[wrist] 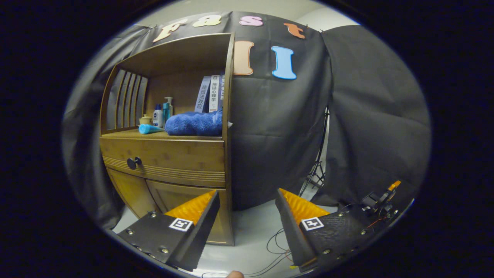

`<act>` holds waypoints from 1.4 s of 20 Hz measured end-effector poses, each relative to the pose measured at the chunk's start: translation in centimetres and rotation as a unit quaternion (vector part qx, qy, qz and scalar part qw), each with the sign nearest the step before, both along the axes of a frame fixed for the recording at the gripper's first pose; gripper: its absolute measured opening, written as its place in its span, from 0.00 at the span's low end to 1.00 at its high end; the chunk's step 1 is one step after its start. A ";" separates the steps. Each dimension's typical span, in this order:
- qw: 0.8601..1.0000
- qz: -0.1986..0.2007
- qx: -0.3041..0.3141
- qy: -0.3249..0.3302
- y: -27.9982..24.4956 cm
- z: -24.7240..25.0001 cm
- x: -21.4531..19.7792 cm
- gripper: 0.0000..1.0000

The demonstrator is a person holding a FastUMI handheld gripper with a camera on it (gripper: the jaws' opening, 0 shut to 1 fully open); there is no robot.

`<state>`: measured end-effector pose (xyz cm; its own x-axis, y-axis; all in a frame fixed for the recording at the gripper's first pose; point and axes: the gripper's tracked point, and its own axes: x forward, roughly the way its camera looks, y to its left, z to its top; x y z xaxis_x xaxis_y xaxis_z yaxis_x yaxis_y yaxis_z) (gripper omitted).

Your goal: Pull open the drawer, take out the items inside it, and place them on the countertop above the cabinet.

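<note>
Bamboo-coloured wood makes up the drawer (164, 159), which sits shut in the cabinet (185, 216) at the left of the frame, its dark round knob (134, 162) toward its left end. What lies inside the drawer cannot be seen. The gripper (247, 216) is held in the lower middle of the frame with its fingers spread wide and nothing between them; the drawer stands well beyond them, up and to the left of the left finger (181, 231), whose tip overlaps the cabinet's lower door in the picture. Just above the drawer is the desk (123, 134), the open top of the cabinet under a wooden hood with slatted sides. On it lies a folded blue towel (195, 123) at the right, a light blue tube (148, 129) lying on its side to the towel's left, and behind them a small cream pot (145, 119), a white bottle (157, 116) and a teal pump bottle (166, 110). Several books (210, 93) stand upright against the back, behind the towel. Black cloth (278, 131) hangs behind and to the right of the cabinet, a tripod stand (317, 170) shows in a gap in it, and thin wires (276, 241) lie on the pale floor (251, 220) between the fingers.
</note>
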<state>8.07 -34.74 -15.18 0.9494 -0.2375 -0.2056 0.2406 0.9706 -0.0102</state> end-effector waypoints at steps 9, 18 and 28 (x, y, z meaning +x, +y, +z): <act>1.000 -0.002 0.004 -0.002 -0.4 -0.1 -0.3 0.87; 1.000 -0.003 0.005 -0.006 -0.7 0.3 -0.4 0.87; 1.000 0.003 0.006 -0.001 -0.5 0.0 -0.4 0.87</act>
